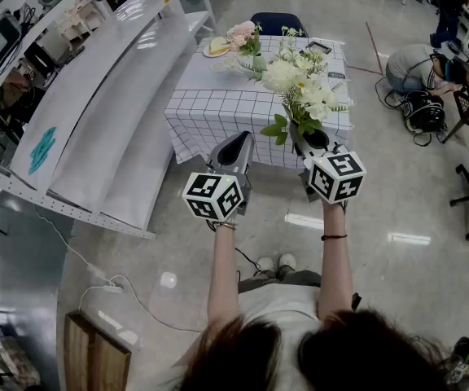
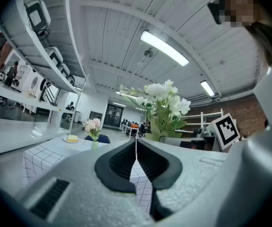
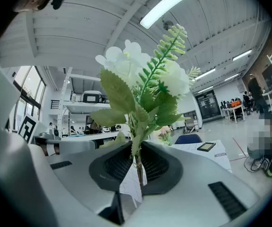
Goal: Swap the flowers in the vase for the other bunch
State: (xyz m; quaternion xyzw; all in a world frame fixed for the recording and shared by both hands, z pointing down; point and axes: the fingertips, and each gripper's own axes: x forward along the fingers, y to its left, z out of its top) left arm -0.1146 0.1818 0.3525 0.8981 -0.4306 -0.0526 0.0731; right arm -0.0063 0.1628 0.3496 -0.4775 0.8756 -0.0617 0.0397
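My right gripper [image 1: 308, 139] [image 3: 137, 161] is shut on the stems of a white bunch of flowers [image 1: 300, 84] [image 3: 143, 74], held upright in front of the table. To its left, my left gripper [image 1: 236, 148] [image 2: 136, 156] is shut with nothing between its jaws. A small green vase [image 1: 258, 62] [image 2: 94, 144] with a pink bunch of flowers [image 1: 242, 34] [image 2: 92, 126] stands on the far part of the table with the checked cloth [image 1: 218, 104]. Both grippers hang short of the table's near edge.
A plate with a yellow cake [image 1: 217, 47] sits left of the vase. A dark device [image 1: 319, 47] and a card lie at the table's far right. White shelving [image 1: 104, 104] runs along the left. A blue chair [image 1: 277, 23] stands behind the table. A person [image 1: 409, 68] crouches at the right.
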